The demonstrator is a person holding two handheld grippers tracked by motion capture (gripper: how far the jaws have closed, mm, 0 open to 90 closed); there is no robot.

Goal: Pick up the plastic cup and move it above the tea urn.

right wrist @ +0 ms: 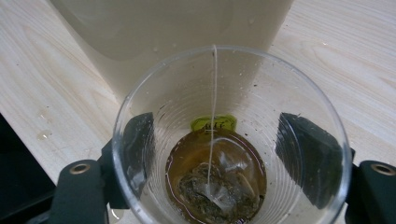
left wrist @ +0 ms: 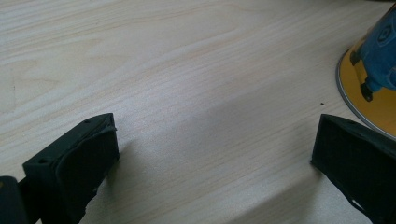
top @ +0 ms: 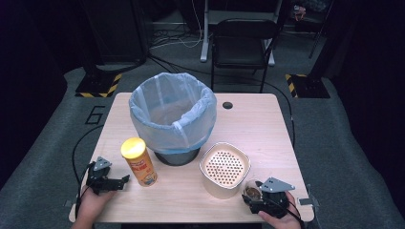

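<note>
- While my right gripper (right wrist: 224, 154) brackets it, one black jaw on either side of the wall, the clear plastic cup (right wrist: 231, 135) sits near my front right corner of the table (top: 253, 119); the pads look to be pressing the wall, with no buckling visible.
- Cup: thin, see-through, flexible; I judge it light and easily crushed, slick where wet. Best taken low on the wall with gentle pressure and kept upright.
- Contents: a used tea bag (right wrist: 217, 186) in a shallow pool of brown liquid, its string (right wrist: 214, 93) running up over the rim, green tag (right wrist: 213, 124) against the wall. Liable to spill if tilted.
- Just beyond the cup: cream container with perforated insert (top: 224, 168).
- Farther: bin with pale blue liner (top: 173, 114); yellow-lidded snack can (top: 139, 162), upright.
- My left gripper (top: 109, 181): jaws spread wide, nothing between them, resting low over the table beside the can.
</note>
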